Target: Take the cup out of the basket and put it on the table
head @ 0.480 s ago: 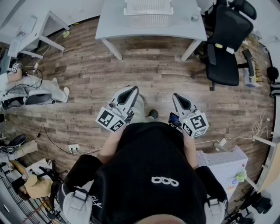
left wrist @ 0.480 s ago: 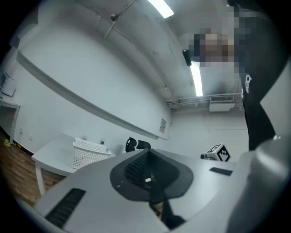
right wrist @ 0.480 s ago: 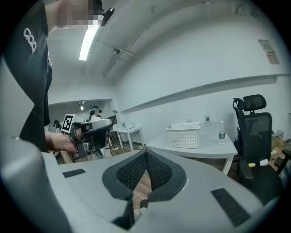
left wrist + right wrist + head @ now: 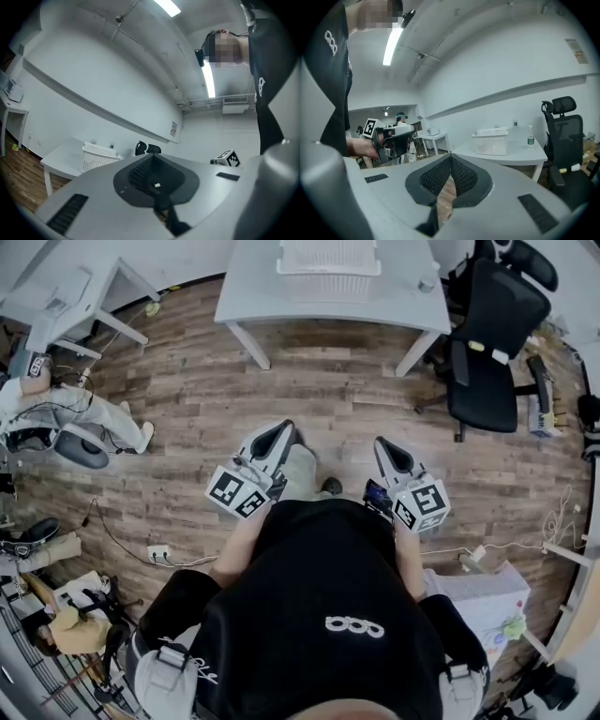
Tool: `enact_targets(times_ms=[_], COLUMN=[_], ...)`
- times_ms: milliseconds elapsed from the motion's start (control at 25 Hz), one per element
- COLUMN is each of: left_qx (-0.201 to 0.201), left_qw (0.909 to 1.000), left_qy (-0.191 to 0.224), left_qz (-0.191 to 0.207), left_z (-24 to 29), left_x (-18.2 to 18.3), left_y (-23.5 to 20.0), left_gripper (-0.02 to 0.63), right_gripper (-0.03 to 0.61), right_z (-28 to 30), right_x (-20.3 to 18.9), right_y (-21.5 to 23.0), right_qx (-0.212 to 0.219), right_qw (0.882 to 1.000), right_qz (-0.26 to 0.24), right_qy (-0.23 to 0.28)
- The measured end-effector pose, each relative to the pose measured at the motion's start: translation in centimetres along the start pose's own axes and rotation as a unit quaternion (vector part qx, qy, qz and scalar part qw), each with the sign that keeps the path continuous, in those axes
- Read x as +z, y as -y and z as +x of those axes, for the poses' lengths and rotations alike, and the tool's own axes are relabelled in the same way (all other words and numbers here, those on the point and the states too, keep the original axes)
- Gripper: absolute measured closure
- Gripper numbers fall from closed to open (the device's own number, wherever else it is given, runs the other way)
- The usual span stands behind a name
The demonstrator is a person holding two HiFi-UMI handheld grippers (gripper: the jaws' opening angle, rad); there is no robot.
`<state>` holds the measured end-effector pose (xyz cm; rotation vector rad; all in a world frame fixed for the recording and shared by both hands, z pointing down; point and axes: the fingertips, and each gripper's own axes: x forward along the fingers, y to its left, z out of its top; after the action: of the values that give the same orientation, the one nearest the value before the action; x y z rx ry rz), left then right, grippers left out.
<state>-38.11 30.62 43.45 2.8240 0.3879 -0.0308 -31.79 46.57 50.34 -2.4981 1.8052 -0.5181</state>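
— Head view, nearest first: what do your grippers hold?
— Nothing. My left gripper (image 4: 285,429) and right gripper (image 4: 382,442) hang in front of my waist over the floor (image 4: 328,390), both pointing ahead. In each gripper view the jaws are pressed together, with nothing between them.

— And beyond them?
— A stretch of bare boards, then the table (image 4: 253,292), well apart from me. The basket (image 4: 328,273) sits at its middle. A bottle (image 4: 427,282) stands near its right edge, and a chair (image 4: 492,334) is just beside that end.

— The cup?
— I take it to be inside the basket, but no view shows it. The mesh wall hides whatever is in there.

— What could go wrong?
— My guess is that going in with the jaws closed would only shove the cup about. The basket looks light, so a lift that catches its rim could drag or tip it. A wide swing to the right could knock the bottle over.
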Motion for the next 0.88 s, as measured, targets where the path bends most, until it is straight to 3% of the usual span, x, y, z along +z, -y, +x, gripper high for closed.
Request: enact_targets(times_ms=[360, 560, 880], left_qx=[0.009, 0.009, -0.011], left_qw=[0.9998, 0.9995, 0.9992], left_qy=[0.015, 0.019, 0.030], left_qz=[-0.013, -0.024, -0.026], left_z=[2.5, 6.2, 12.9], left_x=[1.0, 1.6, 6.0], left_y=[-5.5, -11.1, -21.0], left_gripper=[0.606, 0.606, 0.606], right_gripper=[0.554, 0.554, 0.554], right_z=[5.3, 10.3, 19.3], right_x=[2.1, 4.1, 9.5], right_y=[3.0, 5.9, 11.3], right_qx=[0.010, 0.006, -0.009], right_qw=[1.000, 1.000, 1.000], right_qz=[0.003, 0.001, -0.004], right_qy=[0.003, -0.004, -0.008])
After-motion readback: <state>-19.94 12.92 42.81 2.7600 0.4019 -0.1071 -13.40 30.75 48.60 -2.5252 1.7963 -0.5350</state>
